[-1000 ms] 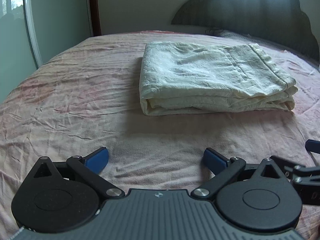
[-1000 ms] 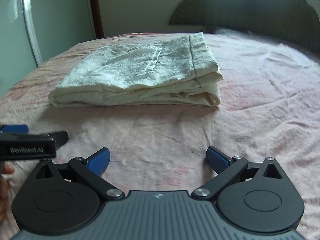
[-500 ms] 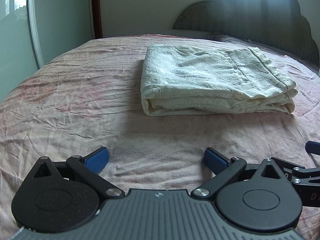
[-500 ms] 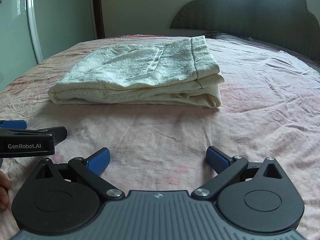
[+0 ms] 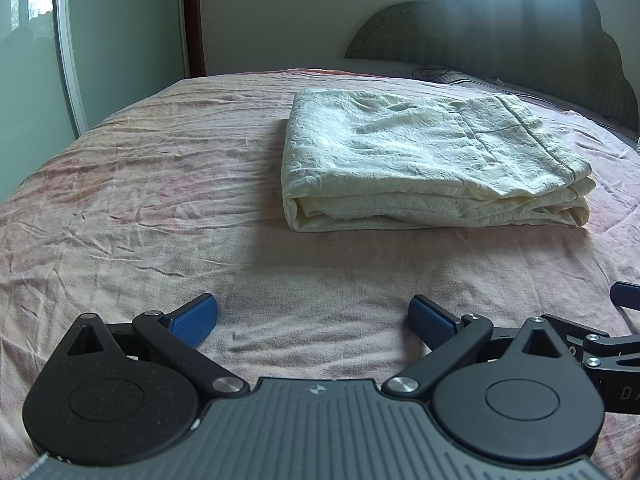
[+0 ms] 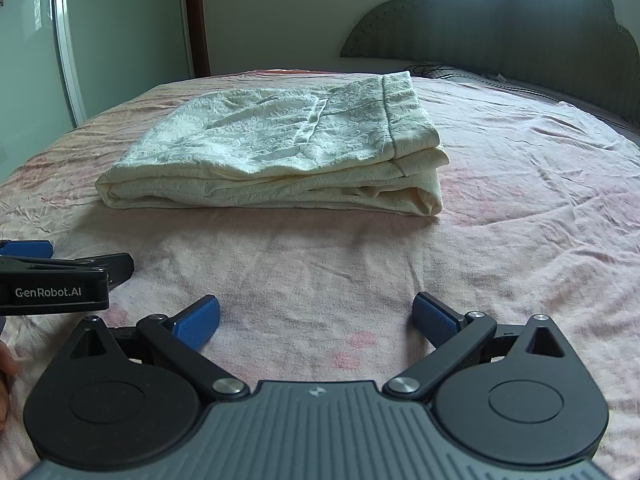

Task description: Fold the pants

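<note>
Pink, wrinkled sheets cover the bed (image 5: 160, 208), with a dark scalloped headboard (image 5: 520, 32) at the far end. On it lie the pants (image 5: 424, 160), cream-white with a faint embossed pattern, folded into a thick rectangular stack of several layers; rounded fold edges face the cameras and a stitched hem band runs along the right side of the top layer. Both tools hover well short of the stack: the left hand-held gripper (image 5: 312, 316) and the right hand-held gripper (image 6: 316, 316) each have blue pads spread wide, holding nothing.
</note>
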